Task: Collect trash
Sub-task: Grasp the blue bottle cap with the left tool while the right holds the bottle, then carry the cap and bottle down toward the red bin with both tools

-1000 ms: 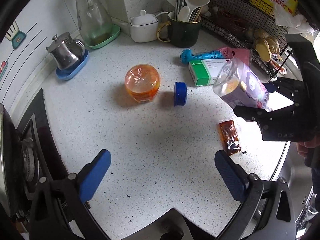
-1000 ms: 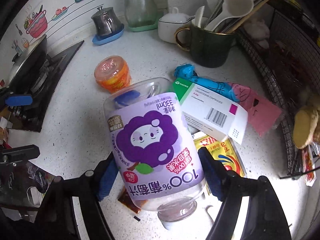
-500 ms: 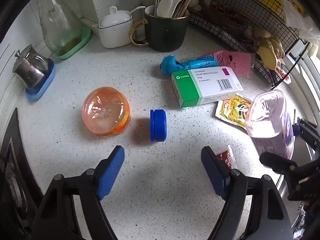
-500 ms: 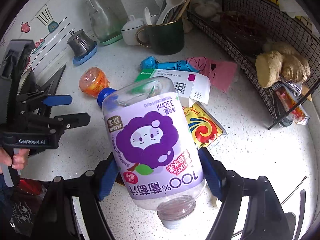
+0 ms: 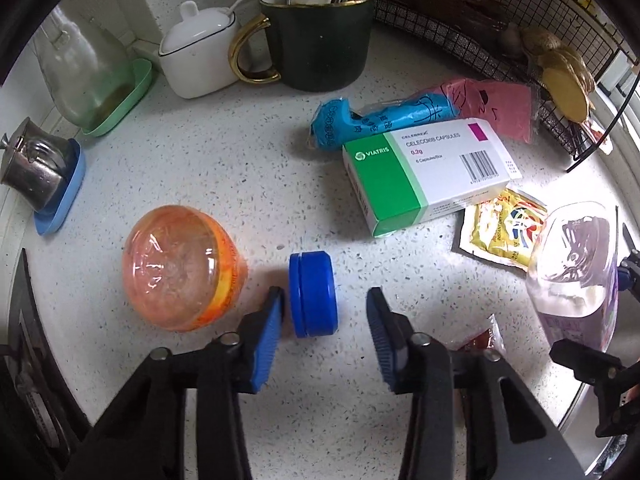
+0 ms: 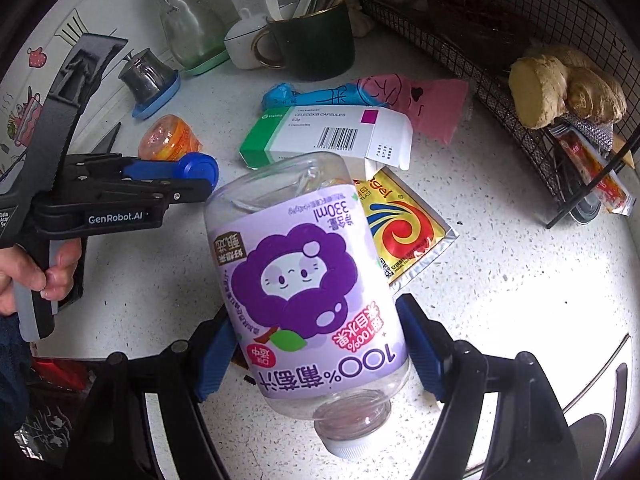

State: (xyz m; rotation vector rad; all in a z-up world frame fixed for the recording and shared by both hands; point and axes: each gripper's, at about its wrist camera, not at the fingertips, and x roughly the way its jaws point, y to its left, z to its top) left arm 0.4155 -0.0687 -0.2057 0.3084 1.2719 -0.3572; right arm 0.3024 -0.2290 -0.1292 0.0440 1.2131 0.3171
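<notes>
Two grippers: both hang over a white speckled worktop, pointing steeply down.
Left gripper: its jaws have just been closing and now stand narrow around the blue cap. The left pad is just beside the cap's edge and the right pad is still apart from it, so the cap lies between them unclamped.
Right gripper: its blue pads press both sides of the purple-labelled juice bottle, which is held above the worktop with its open neck toward the camera.
Blue cap: lies on its edge on the worktop, at the centre of the left wrist view.
Orange cup: a clear orange tub at 9 o'clock from the cap, just beside the left pad.
Dark sachet: at 3 o'clock from the cap, partly hidden by the right finger.
Yellow sachet: at 2 o'clock, its corner under the green and white medicine box.
Blue wrapper: beyond the box at 1 o'clock, with a pink packet beside it.
Back of worktop: dark green mug of utensils at 12 o'clock, white lidded pot and glass carafe at 11 o'clock, steel jug at 10 o'clock.
Wire basket: at 1 o'clock, with ginger in it.
Wall: white tile with cookware pictures at the left.
</notes>
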